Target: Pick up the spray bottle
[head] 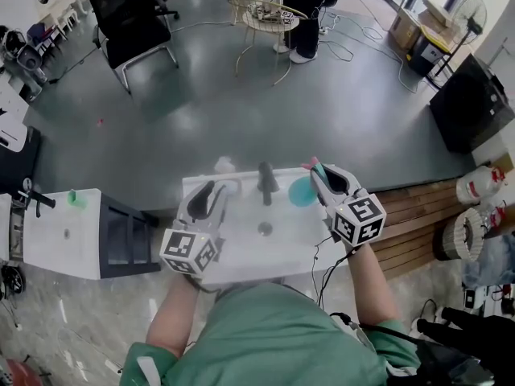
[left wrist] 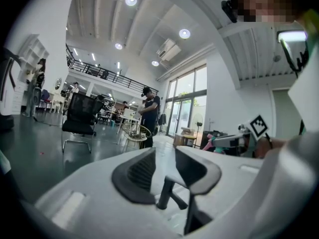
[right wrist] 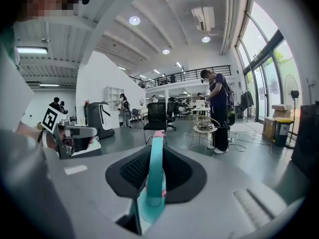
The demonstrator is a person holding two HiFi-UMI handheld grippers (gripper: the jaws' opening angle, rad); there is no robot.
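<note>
the right gripper [right wrist: 155, 171] is clamping its jaws on the teal spray bottle [right wrist: 156, 148] over the white table [head: 241, 252]. the left gripper [left wrist: 164, 169] jaws are standing apart, empty. only the head view is showing the bottle's round body.

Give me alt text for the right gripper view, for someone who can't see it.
The right hand-held gripper has its dark jaws closed on a slim teal spray bottle with a pink tip. Beyond, across a grey floor, stand a black chair and a person beside a round wire table.
</note>
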